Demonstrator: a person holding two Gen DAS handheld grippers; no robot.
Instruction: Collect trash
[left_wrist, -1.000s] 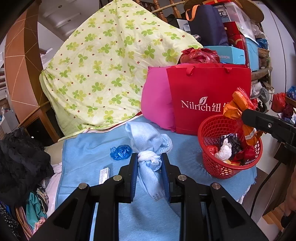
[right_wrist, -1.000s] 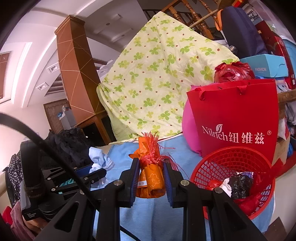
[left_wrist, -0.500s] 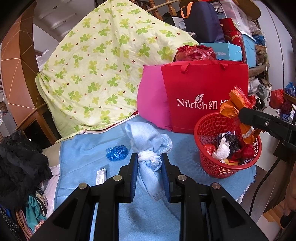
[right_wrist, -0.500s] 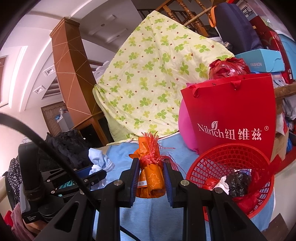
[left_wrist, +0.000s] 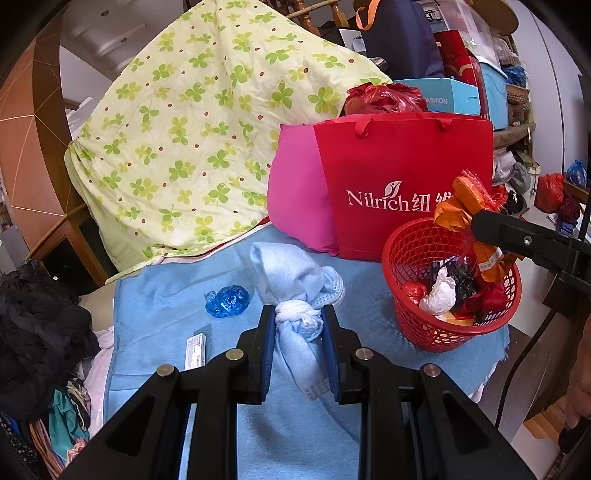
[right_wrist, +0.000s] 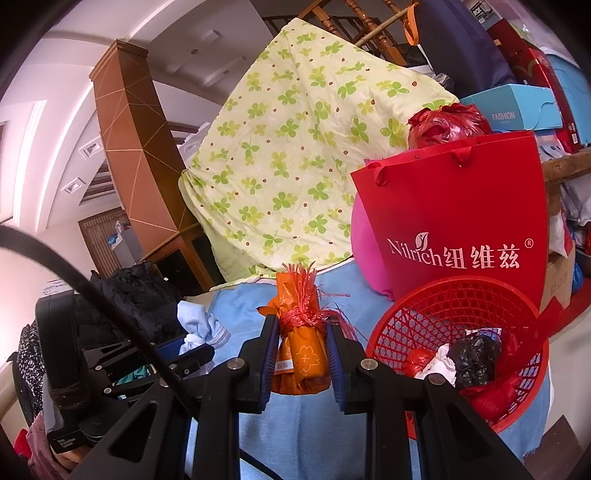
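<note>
My left gripper (left_wrist: 298, 320) is shut on a knotted light-blue cloth bundle (left_wrist: 295, 291), held above the blue-covered table (left_wrist: 155, 291). The same bundle (right_wrist: 201, 325) and left gripper (right_wrist: 184, 350) show at the lower left of the right wrist view. My right gripper (right_wrist: 301, 328) is shut on an orange wrapper tied with red string (right_wrist: 301, 332). In the left wrist view that orange wrapper (left_wrist: 465, 206) hangs over the red basket (left_wrist: 406, 254). The red basket (right_wrist: 443, 306) holds several crumpled pieces of trash. A crumpled blue plastic piece (left_wrist: 226, 301) and a small white packet (left_wrist: 195, 350) lie on the cloth.
A red paper bag (left_wrist: 402, 177) and a pink bag (left_wrist: 295, 184) stand behind the basket. A green-patterned quilt (left_wrist: 207, 133) is draped at the back. Dark clothes (left_wrist: 37, 325) pile at the left. Stacked boxes (left_wrist: 443, 96) fill the back right. A hand (left_wrist: 581, 369) shows at the right edge.
Both views have shifted only slightly. Each gripper keeps its bundle. The orange wrapper stays over the basket's rim.
</note>
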